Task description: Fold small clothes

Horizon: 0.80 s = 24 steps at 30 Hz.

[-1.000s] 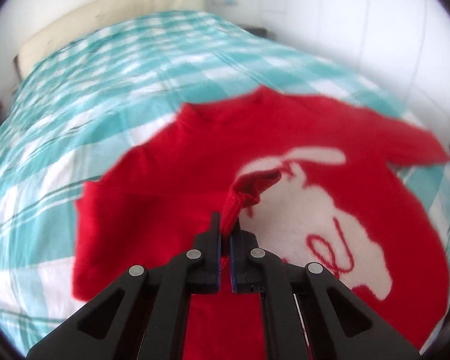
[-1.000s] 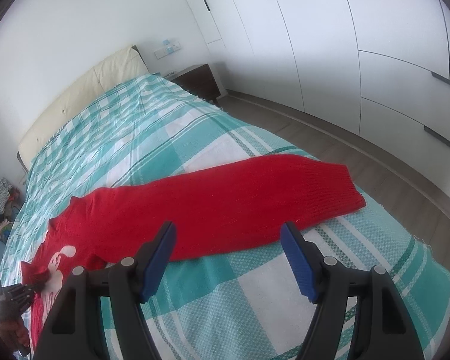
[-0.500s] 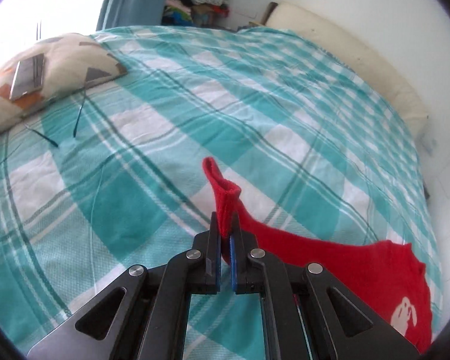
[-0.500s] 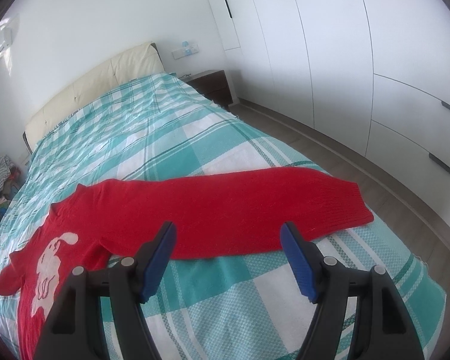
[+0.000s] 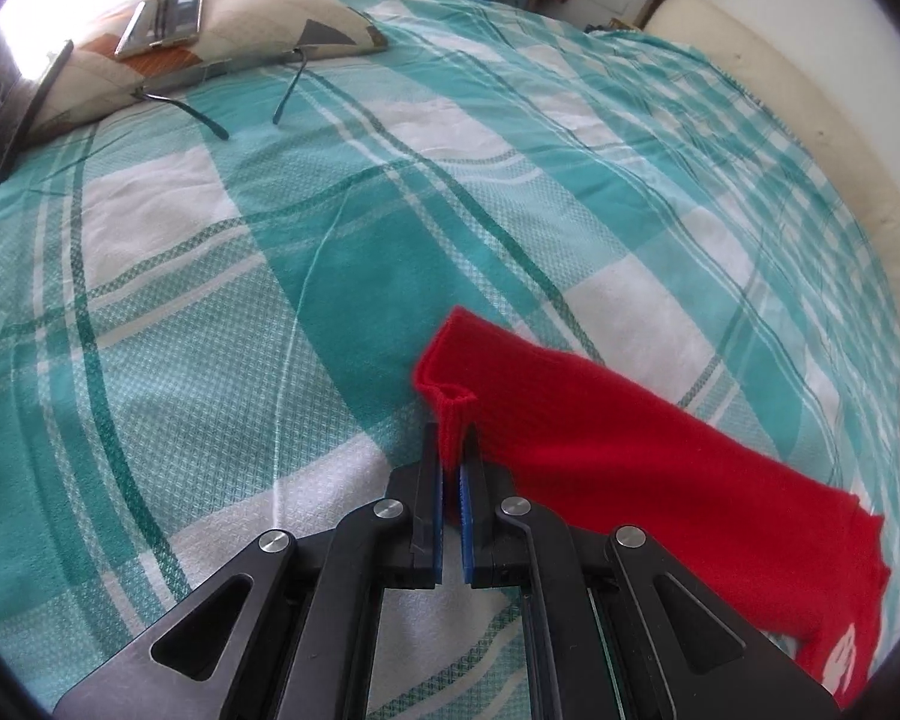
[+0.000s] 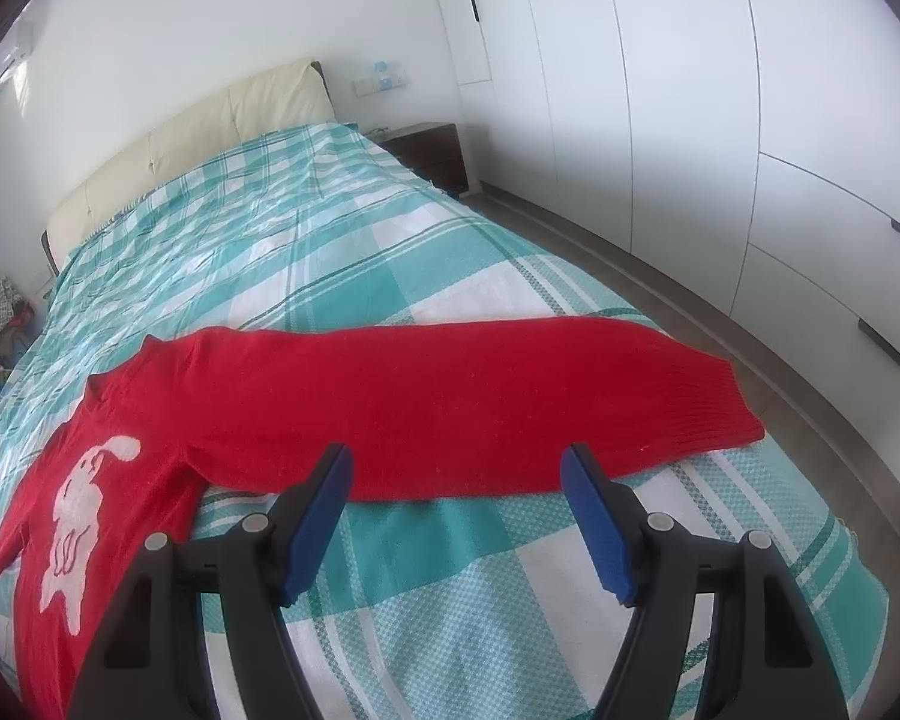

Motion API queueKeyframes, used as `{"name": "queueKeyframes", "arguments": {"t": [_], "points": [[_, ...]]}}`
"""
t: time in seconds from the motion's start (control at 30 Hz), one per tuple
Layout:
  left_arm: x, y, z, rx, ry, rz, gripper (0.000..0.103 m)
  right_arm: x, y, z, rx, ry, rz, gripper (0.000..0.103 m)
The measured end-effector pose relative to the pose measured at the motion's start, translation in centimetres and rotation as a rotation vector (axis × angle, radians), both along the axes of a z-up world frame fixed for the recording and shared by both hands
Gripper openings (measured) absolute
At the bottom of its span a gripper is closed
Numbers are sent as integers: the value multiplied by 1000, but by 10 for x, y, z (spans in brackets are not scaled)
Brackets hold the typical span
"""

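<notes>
Left gripper (image 5: 452,450) pinches the cuff of the red sweater (image 5: 660,468), likely pulling that sleeve out flat on the plaid bedspread (image 5: 210,300) before folding. Right gripper (image 6: 456,510) hangs open, empty, near the other sleeve, which lies spread rightward. Only the right view shows the white animal print; only the left shows the far-left pillow (image 5: 210,36).
</notes>
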State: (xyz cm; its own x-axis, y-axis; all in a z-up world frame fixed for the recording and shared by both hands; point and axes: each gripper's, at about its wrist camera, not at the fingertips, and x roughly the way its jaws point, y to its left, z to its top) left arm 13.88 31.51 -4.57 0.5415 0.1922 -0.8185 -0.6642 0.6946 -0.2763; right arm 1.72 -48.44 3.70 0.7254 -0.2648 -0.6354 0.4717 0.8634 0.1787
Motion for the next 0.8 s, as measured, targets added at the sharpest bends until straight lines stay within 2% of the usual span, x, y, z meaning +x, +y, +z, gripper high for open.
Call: {"name": "queueKeyframes", "arguments": {"t": [0.17,0.53,0.8], "points": [[2,0,-4,18,10,-7,3,-3,-5,2,22,-14,-10,71],[1,5,-8,-16,7,-5,3,-4,-9,0,-3,2,-42,71],[-4,5,-7,-29,4,3,10,-3,-11,-2,9,9,-44,71]]}}
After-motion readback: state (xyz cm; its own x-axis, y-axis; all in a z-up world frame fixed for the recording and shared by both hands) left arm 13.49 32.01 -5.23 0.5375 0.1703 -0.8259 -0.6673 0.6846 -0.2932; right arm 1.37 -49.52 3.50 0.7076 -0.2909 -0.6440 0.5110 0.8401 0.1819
